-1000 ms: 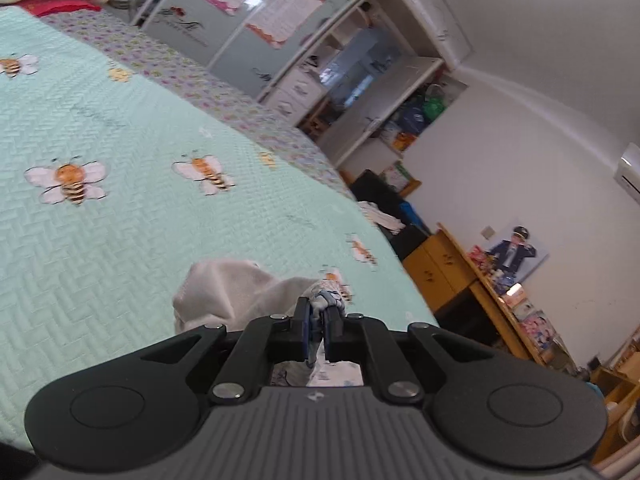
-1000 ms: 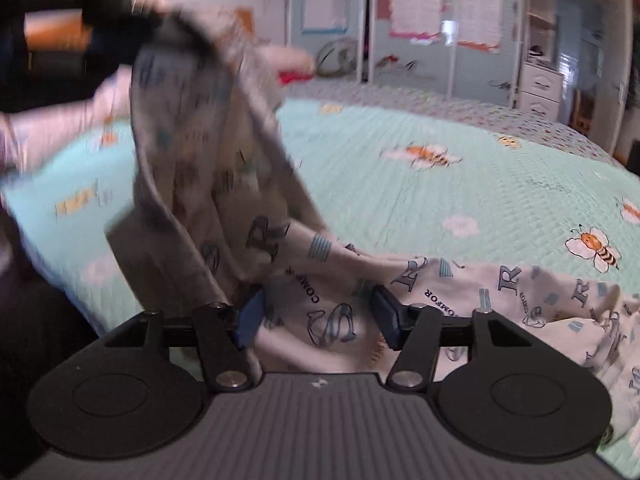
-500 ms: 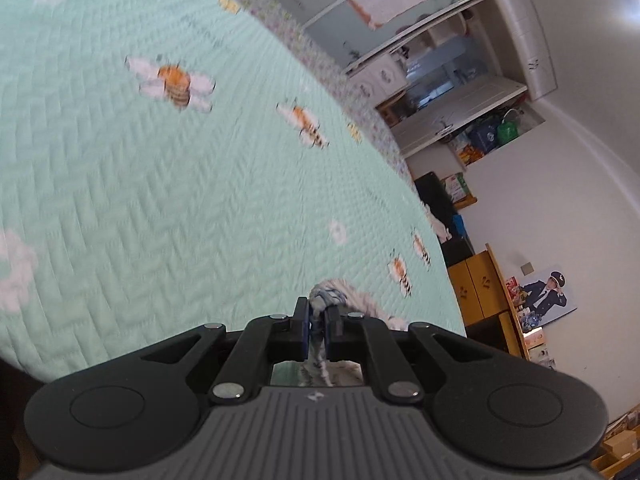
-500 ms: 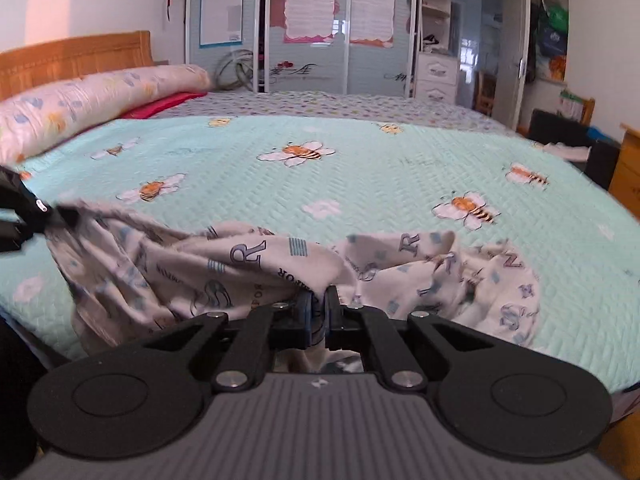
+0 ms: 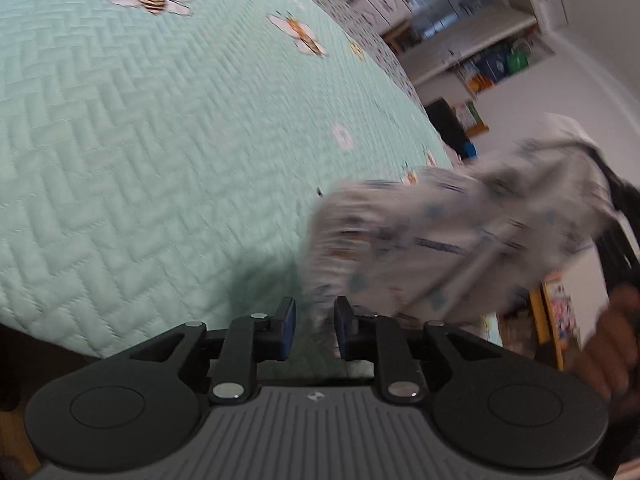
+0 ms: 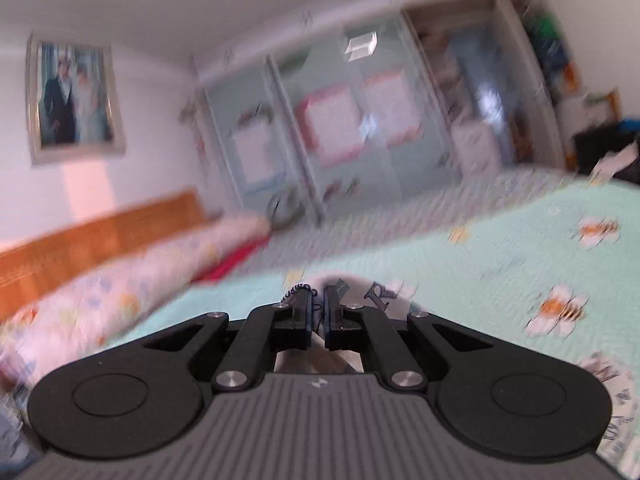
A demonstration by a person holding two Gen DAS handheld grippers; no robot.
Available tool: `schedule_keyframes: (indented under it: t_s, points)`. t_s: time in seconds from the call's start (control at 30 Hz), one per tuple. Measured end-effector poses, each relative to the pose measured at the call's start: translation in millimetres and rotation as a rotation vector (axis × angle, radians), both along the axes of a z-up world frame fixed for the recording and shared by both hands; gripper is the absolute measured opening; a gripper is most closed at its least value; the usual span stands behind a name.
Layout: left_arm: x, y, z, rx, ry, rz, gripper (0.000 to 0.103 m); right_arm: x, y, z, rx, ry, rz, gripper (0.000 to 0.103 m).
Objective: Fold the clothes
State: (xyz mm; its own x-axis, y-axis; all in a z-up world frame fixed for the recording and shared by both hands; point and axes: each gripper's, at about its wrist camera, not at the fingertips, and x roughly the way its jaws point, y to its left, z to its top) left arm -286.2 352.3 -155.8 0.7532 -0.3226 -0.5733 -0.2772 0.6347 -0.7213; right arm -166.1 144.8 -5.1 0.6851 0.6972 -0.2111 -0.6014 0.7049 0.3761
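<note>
Printed garment (image 5: 452, 236) hangs lifted off the bed, right of and just past the left gripper (image 5: 314, 330), blurred w/ motion; its lower edge trails near that gripper's tips. Left jaws apart, nothing visibly between them. Right gripper (image 6: 318, 308) has jaws pinched nearly together on a bunch of the same lettered fabric, held over the near edge of the green bee quilt (image 5: 140, 152). To do this step well, I'd judge: hold the right pinch firm, let cloth hang straight, then take a clean corner w/ the left rather than a wad, and spread flat mid-quilt, away from the pillow (image 6: 120, 296) far left.
</note>
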Motion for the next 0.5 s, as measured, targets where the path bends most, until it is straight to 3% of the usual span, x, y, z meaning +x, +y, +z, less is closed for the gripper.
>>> schedule_keyframes:
  t_s: [0.1,0.2,0.3,0.37,0.43,0.5]
  points:
    - [-1.6,0.9,2.0,-0.017,-0.027,0.002,0.021,4.5,-4.6,4.8,0.046,0.033,0.009,0.004]
    - [-3.9,3.5,4.5,-0.037,-0.057,0.011,0.026,10.4,1.0,5.1,0.014,0.045,-0.010,0.004]
    - [-8.0,4.3,8.6,-0.048,-0.070,0.012,0.026,12.6,4.9,7.0,0.053,0.083,0.035,0.004]
    - [-9.5,0.5,12.5,-0.072,-0.085,-0.017,0.026,10.1,19.7,9.6,-0.007,0.062,0.081,0.004]
    - [-10.5,0.1,9.1,-0.106,-0.084,-0.004,0.027,6.5,30.3,9.1,-0.007,0.088,0.119,0.004]
    - [-11.4,0.8,3.2,-0.144,-0.077,0.023,0.037,4.0,39.1,10.1,0.023,0.114,0.171,0.004]
